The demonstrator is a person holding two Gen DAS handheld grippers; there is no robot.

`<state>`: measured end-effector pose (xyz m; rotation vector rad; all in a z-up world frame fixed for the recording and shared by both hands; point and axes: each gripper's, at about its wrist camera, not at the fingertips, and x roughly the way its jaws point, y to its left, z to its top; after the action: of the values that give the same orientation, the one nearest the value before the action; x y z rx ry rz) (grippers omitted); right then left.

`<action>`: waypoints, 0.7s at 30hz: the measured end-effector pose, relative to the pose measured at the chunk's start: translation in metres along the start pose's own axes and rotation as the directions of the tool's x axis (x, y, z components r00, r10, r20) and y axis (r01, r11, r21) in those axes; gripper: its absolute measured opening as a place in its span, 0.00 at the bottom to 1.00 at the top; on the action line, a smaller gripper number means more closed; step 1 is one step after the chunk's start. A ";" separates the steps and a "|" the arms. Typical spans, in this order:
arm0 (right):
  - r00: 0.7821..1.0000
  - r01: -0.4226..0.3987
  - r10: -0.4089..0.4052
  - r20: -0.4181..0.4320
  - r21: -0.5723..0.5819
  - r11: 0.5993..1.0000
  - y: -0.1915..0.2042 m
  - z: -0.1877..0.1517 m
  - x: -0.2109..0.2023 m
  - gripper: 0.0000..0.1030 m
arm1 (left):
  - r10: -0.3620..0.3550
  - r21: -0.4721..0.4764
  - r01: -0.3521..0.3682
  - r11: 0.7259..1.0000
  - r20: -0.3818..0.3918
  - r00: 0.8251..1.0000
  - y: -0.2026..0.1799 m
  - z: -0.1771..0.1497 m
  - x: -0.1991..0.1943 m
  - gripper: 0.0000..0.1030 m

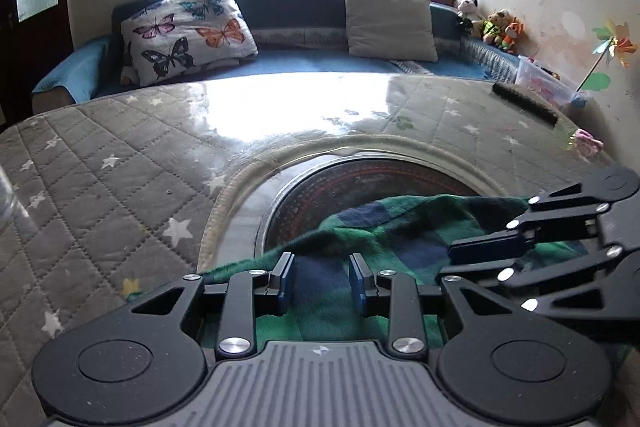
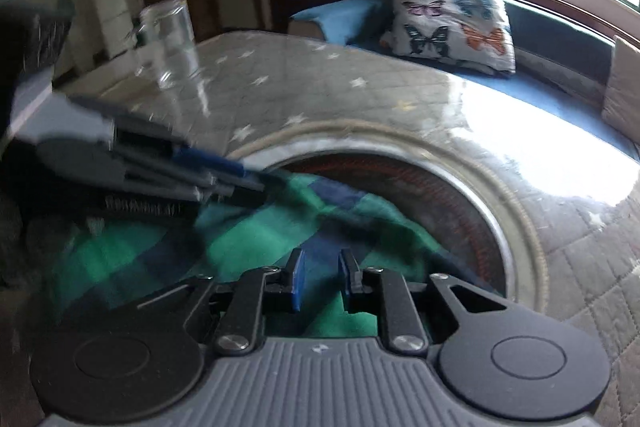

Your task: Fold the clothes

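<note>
A green and dark blue plaid cloth (image 1: 380,227) (image 2: 260,239) lies partly over a round dark inset in the table. My left gripper (image 1: 322,279) hovers low over the cloth's near left part. Its blue pads (image 1: 286,279) stand apart, with plaid showing in the gap. My right gripper (image 2: 322,277) sits over the cloth a little to the right, its pads (image 2: 298,279) a narrower gap apart. Each gripper shows in the other's view: the right gripper (image 1: 448,263) from the side, the left gripper (image 2: 240,175) blurred at the cloth's far edge.
The table (image 1: 120,167) has a grey quilted star cover under clear plastic. A clear glass jar (image 2: 168,39) stands at its far left corner, and a black bar (image 1: 524,103) lies near the right edge. Behind is a blue sofa (image 1: 304,63) with a butterfly pillow (image 1: 184,31).
</note>
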<state>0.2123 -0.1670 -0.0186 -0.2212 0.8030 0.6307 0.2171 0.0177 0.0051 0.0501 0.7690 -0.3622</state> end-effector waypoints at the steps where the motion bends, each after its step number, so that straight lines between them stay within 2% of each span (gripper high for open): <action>1: 1.000 -0.001 0.001 0.000 -0.017 1.000 0.006 -0.003 -0.003 0.21 | -0.001 0.008 0.001 1.000 0.004 1.000 -0.002 -0.004 -0.005 0.31; 9: 1.000 -0.027 0.027 -0.003 -0.149 0.988 0.055 -0.035 -0.027 0.26 | -0.011 0.055 0.009 0.998 0.036 0.999 -0.014 -0.045 -0.047 0.32; 14: 0.998 -0.055 0.059 0.018 -0.186 0.981 0.084 -0.055 -0.042 0.31 | -0.002 0.070 -0.001 0.998 0.044 0.999 -0.022 -0.079 -0.068 0.32; 21: 0.994 -0.094 0.106 0.039 -0.234 0.968 0.117 -0.074 -0.048 0.32 | 0.056 0.074 -0.062 0.995 0.076 0.995 -0.024 -0.112 -0.088 0.33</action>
<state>0.0721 -0.1261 -0.0285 -0.3772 0.6934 0.8237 0.0757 0.0411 -0.0124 0.1307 0.6788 -0.3353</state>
